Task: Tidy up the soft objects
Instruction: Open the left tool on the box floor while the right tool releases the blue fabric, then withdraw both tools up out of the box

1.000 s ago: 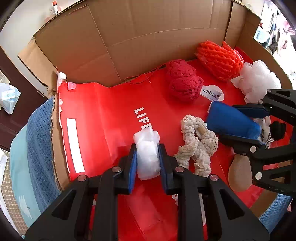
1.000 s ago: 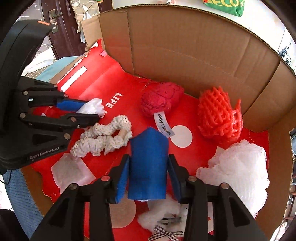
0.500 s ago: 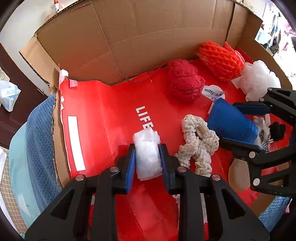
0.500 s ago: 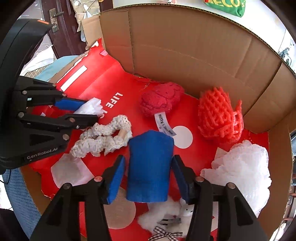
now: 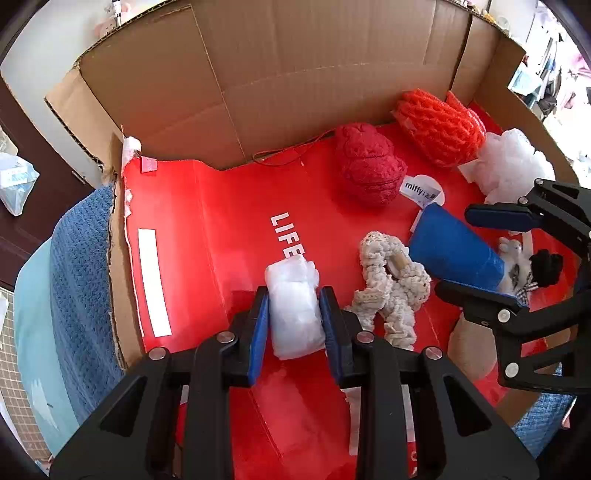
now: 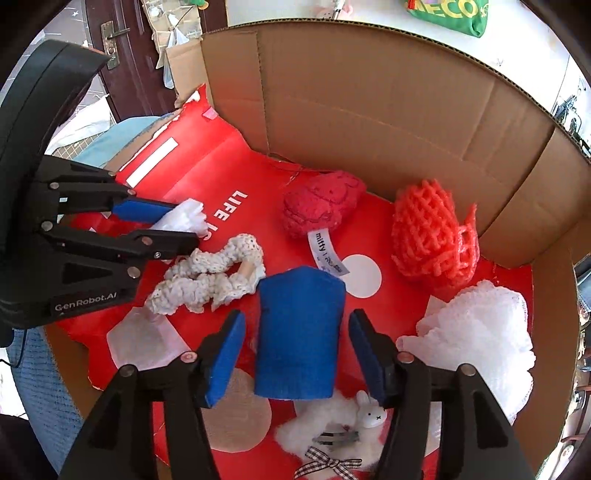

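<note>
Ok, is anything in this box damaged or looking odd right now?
Yes. The cardboard box's left wall is ripped, its edge ragged where the red liner ends. The liner's near edge is torn too, baring brown cardboard. The soft items look intact.

A dark brown door [image 6: 125, 62] is seen at upper left of the right-wrist view; a white wall [image 6: 280, 11] is lit brightly along the top edge.
</note>
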Motion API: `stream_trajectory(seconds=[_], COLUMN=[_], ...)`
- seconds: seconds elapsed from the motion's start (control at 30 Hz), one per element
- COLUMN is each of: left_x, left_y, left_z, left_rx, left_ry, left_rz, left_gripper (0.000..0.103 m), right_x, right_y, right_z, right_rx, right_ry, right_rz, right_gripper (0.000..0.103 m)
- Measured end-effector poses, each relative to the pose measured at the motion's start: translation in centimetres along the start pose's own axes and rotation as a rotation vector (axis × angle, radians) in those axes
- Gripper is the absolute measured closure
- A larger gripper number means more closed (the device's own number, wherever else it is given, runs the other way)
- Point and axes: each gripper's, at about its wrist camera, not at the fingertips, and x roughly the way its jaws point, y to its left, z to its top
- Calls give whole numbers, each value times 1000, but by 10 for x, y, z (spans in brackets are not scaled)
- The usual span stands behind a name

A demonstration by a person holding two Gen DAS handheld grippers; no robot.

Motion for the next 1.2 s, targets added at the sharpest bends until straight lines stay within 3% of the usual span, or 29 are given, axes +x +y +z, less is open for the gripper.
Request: stream_trajectory(seconds=[0.07,0.13,0.2,0.43,0.53,0.7,0.83,1.03,1.13,1.2], left_x=[-4,-6,-8,-17,-27,-55,-77,-112,-120,-126], left_y=[0,-1,-2,-8,-8,-14,-24,-35,-40,-44], left_z=[0,0,0,0,-1,-9,-20,-48,-56,-62], left_rx=[-6,-5,-2,5,1,-4,-11,-61,-88,-110], left_ry=[-1,-1,-7,-28,-46,-109,-168,-295,-359,-413], left_rz=[-4,-8,-19,0,2,-7,-18,-42,-44,-46], left_gripper=[76,60,55,51,43,39,31,27,13,9], right_x=[-2,-4,-7,-16,-21,-36,-57,-93,-110,-122], right_y=[-1,-2,-3,-4,-4,-4,-5,-14,-15,-16], right_z=[-1,-2,-5,-11,-14,-19,-27,-45,-54,-62], right_rx=[3,4,7,13,17,32,53,115,136,155], right_ry=[-3,-5,-7,-20,-30,-59,-104,-185,-240,-283], right_rz=[3,2,5,12,6,7,-8,-21,-62,-101], right_gripper=[41,40,40,40,36,35,27,21,16,4])
